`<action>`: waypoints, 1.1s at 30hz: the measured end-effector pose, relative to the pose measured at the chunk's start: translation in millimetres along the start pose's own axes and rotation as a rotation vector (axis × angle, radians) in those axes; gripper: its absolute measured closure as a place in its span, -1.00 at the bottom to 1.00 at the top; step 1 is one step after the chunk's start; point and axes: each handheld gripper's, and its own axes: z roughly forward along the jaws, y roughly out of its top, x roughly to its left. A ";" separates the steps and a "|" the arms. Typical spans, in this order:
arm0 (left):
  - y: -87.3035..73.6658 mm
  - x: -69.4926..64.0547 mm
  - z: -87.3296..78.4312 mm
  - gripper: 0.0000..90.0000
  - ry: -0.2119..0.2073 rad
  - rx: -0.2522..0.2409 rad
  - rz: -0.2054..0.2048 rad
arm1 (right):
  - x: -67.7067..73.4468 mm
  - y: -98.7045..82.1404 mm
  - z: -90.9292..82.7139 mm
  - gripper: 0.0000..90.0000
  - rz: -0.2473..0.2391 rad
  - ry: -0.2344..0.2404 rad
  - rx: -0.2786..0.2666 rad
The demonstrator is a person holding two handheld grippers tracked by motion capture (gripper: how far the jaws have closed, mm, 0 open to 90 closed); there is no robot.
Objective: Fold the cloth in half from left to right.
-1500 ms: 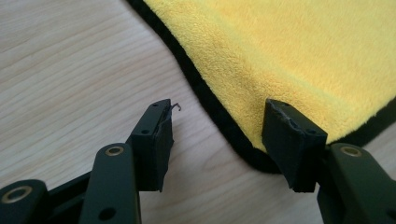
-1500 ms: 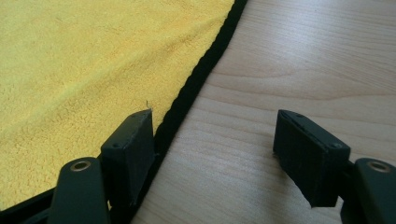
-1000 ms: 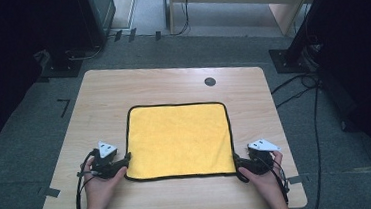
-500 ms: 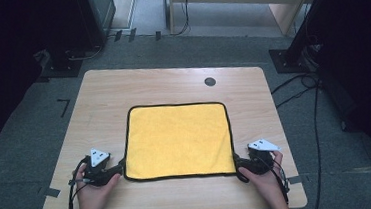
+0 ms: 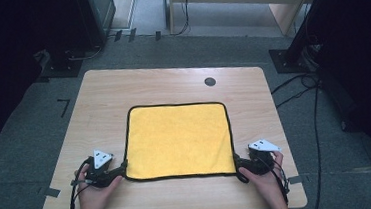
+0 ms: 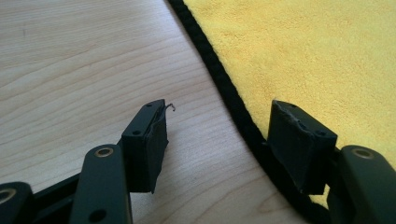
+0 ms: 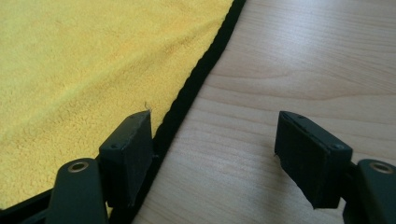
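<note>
- High view: a yellow cloth with a black border lies flat and spread out on the wooden table, nearer the table's 6 o'clock edge than its 12 o'clock edge.
- A small dark round disc sits on the table at about 1 o'clock from the cloth, well apart from it.
- The left gripper lies at the cloth's 7 o'clock corner, held by the person's left hand.
- The right gripper lies at the cloth's 5 o'clock corner, held by the right hand.
- Left gripper view: the left gripper has its jaws parted about halfway, having just been opening a little; they straddle the cloth's black border, one jaw over bare wood, the other over the yellow pile. Neither pad presses on the fabric, so nothing is held.
- Right gripper view: the right gripper stands with its jaws well apart; one sits at the border over the cloth's edge, the other over bare table. No grip on the cloth here either.
</note>
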 end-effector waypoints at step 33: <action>-15.5 -24.7 -23.7 -0.11 -0.053 0.061 0.021 | 73.0 75.1 20.6 -0.22 -0.082 0.110 -0.086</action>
